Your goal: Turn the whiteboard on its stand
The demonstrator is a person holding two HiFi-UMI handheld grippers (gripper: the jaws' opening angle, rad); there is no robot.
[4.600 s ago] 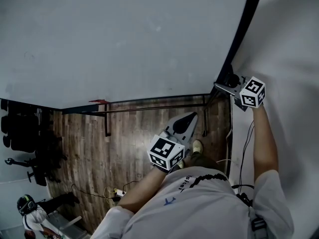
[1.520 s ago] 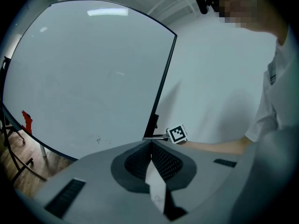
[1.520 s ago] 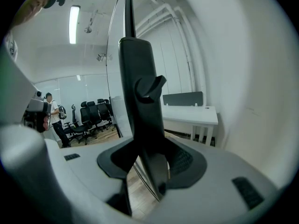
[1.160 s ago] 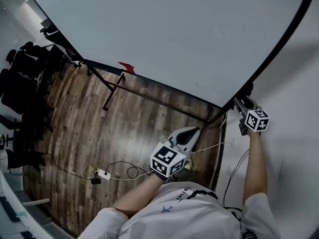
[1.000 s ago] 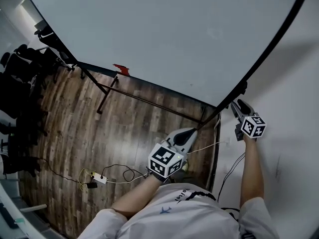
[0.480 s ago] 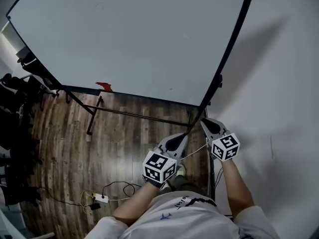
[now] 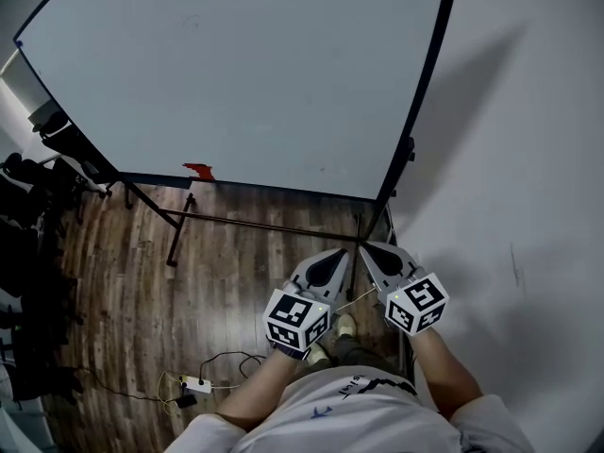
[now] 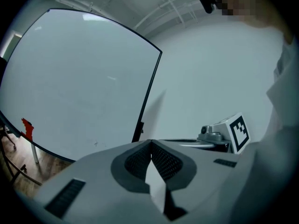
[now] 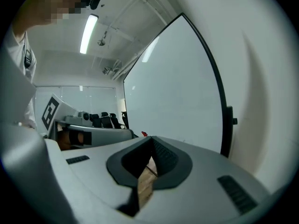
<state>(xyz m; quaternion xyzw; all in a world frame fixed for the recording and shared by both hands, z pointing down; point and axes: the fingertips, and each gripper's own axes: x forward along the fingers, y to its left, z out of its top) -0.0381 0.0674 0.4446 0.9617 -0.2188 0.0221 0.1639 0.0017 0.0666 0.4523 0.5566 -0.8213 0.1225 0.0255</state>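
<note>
Left gripper (image 7: 338, 255) and right gripper (image 7: 368, 250) are held side by side, jaws together and empty (the right's have just been closing); the whiteboard (image 7: 245, 74) is seen ahead of both, untouched

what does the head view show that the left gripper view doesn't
Only the head view: the power strip on the floor, and the black chairs at the left. Only the left gripper view: the ceiling pipes. Both: the whiteboard, the red item at its lower edge, and the white wall.
</note>
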